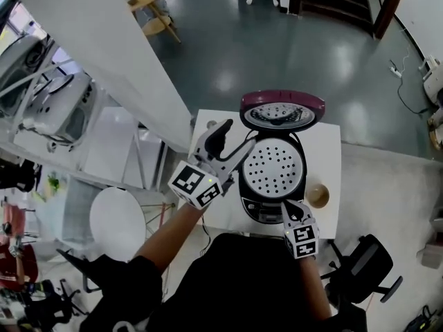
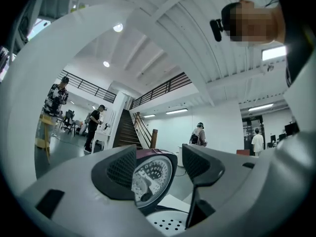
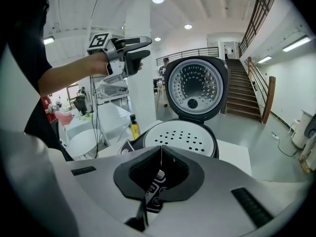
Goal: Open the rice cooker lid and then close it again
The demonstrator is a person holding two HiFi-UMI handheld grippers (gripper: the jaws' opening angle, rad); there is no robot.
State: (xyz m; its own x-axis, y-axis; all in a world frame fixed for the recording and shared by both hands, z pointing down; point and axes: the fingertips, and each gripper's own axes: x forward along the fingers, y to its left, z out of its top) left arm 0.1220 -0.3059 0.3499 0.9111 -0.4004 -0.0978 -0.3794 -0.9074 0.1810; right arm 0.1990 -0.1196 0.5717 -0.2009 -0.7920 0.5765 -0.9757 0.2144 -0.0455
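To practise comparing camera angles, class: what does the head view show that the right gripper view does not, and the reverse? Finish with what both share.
Head view only: a small tan cup on the white table right of the rice cooker, and the right gripper seen from outside.
Right gripper view only: a yellow bottle left of the cooker, and that gripper's jaws closed together.
Both: the cooker with its maroon lid raised, the perforated white insert, and the left gripper held up, open.

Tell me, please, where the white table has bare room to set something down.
Bare: the table strip right of the rice cooker, between its open lid and the small cup. The left strip lies under the left gripper; the right gripper crowds the front.
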